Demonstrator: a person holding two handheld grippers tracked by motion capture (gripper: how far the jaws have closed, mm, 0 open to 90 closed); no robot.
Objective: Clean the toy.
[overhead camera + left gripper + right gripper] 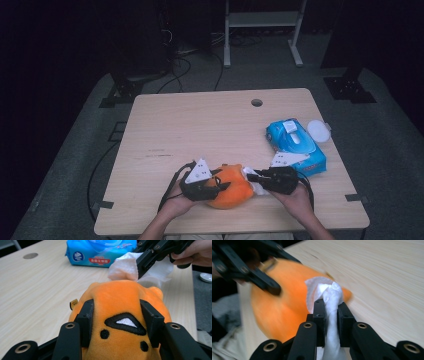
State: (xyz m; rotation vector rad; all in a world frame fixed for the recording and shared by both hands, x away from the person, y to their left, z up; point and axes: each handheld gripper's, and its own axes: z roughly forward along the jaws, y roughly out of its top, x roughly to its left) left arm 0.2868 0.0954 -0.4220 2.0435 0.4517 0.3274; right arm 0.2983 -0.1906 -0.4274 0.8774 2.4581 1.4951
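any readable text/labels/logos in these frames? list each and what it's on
None can be read for certain.
Blue wipes pack: a red band with white print and a round white logo, both too small and blurred to read.
Orange plush toy: a small tag at its side, with print too tiny to read; the stitched black marks are a face, not text.
Table: faint dark marks, illegible.

A lab — bare table (200, 125), floor cables (195, 65), dark rig stands (125, 90).

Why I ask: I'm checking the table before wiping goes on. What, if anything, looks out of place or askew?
Only small things: the blue wet-wipe pack lies askew near the table's right edge, its flap open, and a white round lid overhangs that edge. Nothing looks spilled or damaged.
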